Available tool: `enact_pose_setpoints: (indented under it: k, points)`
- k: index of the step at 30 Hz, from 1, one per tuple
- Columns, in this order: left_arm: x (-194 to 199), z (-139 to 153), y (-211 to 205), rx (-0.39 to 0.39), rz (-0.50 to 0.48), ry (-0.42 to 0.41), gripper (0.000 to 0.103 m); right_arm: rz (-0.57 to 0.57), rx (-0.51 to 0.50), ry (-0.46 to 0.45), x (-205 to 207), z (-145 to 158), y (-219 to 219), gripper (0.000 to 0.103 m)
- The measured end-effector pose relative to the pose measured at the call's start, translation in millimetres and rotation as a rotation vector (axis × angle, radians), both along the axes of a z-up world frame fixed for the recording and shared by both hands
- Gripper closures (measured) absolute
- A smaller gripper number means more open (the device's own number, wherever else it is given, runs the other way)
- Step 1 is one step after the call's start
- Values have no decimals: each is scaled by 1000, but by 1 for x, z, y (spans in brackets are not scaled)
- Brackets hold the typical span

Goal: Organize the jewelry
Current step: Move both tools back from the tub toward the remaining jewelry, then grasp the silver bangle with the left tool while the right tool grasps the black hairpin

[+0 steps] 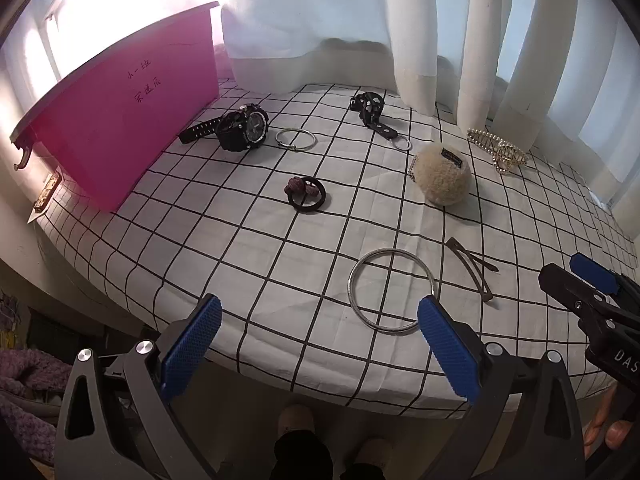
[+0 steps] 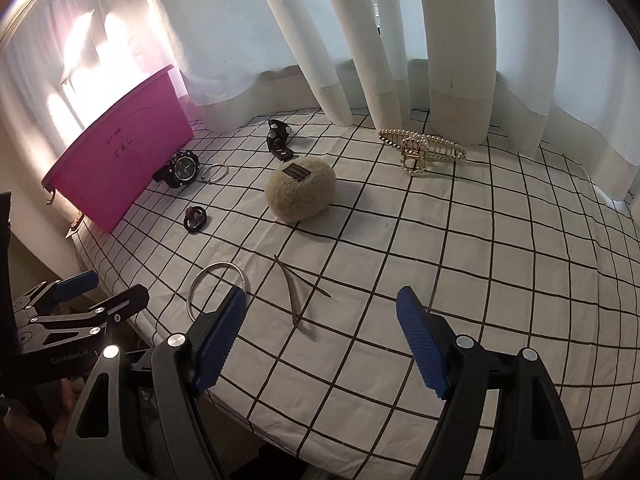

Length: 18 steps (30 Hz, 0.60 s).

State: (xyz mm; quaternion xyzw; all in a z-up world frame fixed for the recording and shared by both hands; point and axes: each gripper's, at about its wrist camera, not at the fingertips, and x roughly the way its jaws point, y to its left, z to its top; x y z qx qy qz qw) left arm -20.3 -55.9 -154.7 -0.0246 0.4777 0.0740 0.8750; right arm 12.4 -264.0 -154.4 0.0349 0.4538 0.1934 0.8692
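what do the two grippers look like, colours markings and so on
Both match: the left gripper and right gripper have dark grey frames with triangular cutouts, silver round bolts, and fingers faced with ribbed blue pads. White lettering, partly cut off, marks the bodies. No cables or sleeves show.

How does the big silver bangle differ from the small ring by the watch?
The silver bangle looks clearly wider than the small ring, though it lies closer. The bangle sits at the near table edge; the ring sits far back beside the black watch. The ring seems to have a clasp; the bangle looks plain. Both are silver hoops lying flat.
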Motion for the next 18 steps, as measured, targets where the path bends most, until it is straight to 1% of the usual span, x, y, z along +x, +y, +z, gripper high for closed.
enact_pose_setpoints:
  k: [2,5,8,11,14,18]
  points:
    - [2,-8,-6,12,15,6,6,39,12,13,5,-9,3,29]
    - [7,-19,-12,15,36,15,6,74,-6,9,10,-20,8,29]
    - [8,-30,-15,-10,53,19,6,97,-20,-9,12,-25,10,29]
    - [9,-38,-18,-11,60,14,6,121,-43,-19,13,-31,15,29]
    - [9,-42,-19,-4,65,-9,6,129,-63,-30,15,-36,17,29]
    - [11,-49,-19,-4,84,-12,6,135,-79,-34,17,-41,19,29]
